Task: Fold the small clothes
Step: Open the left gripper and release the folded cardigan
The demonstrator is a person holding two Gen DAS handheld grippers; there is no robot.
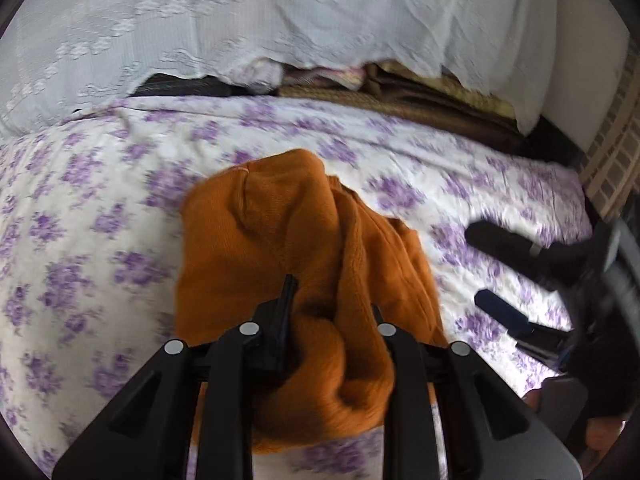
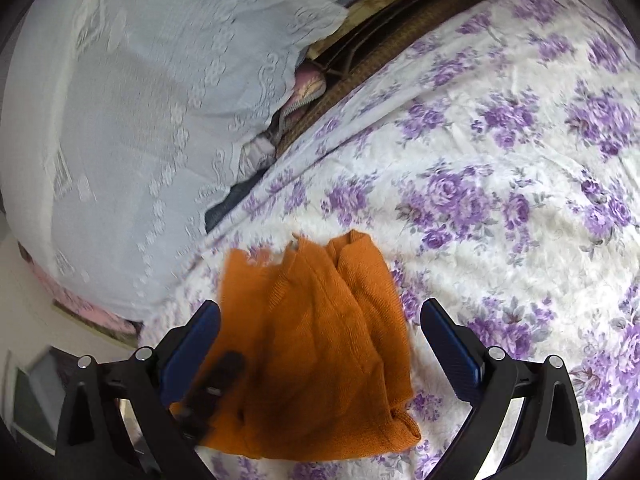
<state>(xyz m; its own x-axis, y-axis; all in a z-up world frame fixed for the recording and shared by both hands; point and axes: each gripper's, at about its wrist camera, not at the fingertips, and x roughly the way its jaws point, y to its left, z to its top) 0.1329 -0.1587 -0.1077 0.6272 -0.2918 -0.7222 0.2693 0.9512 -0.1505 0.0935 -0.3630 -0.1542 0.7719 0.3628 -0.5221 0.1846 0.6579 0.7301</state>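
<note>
One pair of tongs, the left tongs (image 1: 332, 312), clamps the bunched orange garment (image 1: 304, 248) over the bed (image 1: 100, 208) mid-fold, while the right tongs (image 2: 320, 320) gape empty; next, lay it flat.

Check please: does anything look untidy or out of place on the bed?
The orange knit garment is bunched, not flat, on the floral sheet, one end pinched in the left gripper. The right gripper is open around it. No damage shows.
</note>
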